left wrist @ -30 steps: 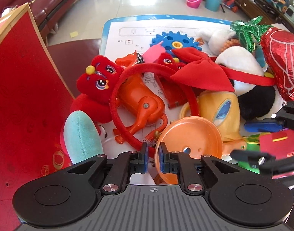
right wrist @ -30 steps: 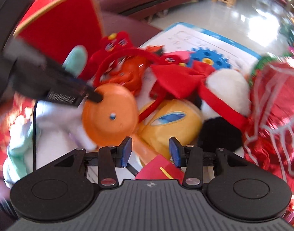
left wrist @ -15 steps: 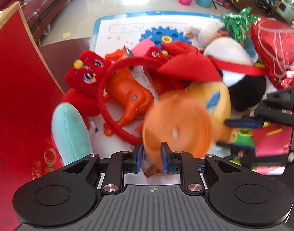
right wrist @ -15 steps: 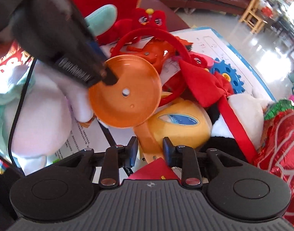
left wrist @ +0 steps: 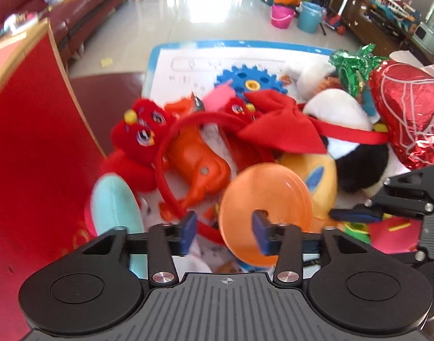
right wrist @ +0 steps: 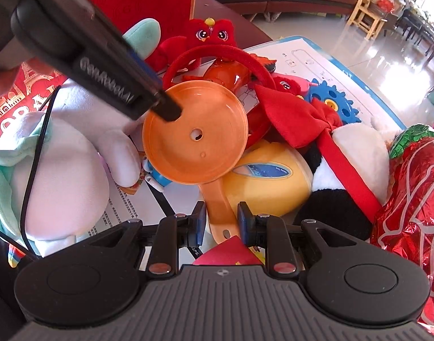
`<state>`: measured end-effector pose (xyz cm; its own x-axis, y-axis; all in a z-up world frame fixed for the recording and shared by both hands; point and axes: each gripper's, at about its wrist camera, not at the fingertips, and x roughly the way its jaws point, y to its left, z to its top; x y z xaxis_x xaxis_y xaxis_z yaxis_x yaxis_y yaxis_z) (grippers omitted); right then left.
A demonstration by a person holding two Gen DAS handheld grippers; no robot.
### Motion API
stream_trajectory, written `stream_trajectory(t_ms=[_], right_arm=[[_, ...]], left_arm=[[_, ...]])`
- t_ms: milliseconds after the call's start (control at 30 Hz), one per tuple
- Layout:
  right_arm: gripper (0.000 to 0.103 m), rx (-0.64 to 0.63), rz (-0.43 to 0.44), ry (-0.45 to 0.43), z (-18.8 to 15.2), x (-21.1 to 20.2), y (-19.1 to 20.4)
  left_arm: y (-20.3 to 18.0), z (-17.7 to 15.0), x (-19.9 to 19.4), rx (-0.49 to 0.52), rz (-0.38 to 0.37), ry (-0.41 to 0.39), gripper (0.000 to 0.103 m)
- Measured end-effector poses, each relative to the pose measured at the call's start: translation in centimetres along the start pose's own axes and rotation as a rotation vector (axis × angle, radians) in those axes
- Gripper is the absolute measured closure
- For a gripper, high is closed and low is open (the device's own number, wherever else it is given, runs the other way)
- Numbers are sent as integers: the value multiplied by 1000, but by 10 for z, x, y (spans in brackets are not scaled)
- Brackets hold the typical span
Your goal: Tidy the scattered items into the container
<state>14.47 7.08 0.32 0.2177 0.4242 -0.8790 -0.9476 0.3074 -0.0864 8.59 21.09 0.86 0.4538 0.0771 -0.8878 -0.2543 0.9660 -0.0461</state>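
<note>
Orange pan sits just ahead of both claws: your right claw is clamped on its handle, while your left claw has just been opening, pads spread wide with the pan's rim between them, touching neither that I can see.

Both cameras sit just behind their own gripper fingers and look steeply down, from close range, onto one pile of toys. The left wrist view faces across the pile toward the tiled floor and buckets beyond, with the red box wall at its left. The right wrist view looks from the opposite flank. Both share the orange toy pan, the red headband and the blue gear.
</note>
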Motion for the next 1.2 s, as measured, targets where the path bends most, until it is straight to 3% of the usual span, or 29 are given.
stream_trajectory(t_ms=[200, 233, 300, 400, 533, 1200], right_arm=[[76, 21, 5, -2, -1, -1, -1], [76, 23, 6, -2, -1, -1, -1], [76, 28, 6, -3, -1, -2, -2], [77, 30, -1, -3, -2, -2, -2], [78, 36, -8, 0, -4, -3, -3], [79, -15, -48, -59, 12, -36, 10]], left_arm=[[-4, 2, 10, 22, 10, 17, 45], [-6, 2, 12, 25, 1, 24, 51], [-8, 1, 18, 27, -15, 49, 76], [-13, 0, 17, 50, 2, 35, 83], [-10, 1, 14, 40, 14, 28, 103], [3, 2, -31, -2, -2, -61, 103]])
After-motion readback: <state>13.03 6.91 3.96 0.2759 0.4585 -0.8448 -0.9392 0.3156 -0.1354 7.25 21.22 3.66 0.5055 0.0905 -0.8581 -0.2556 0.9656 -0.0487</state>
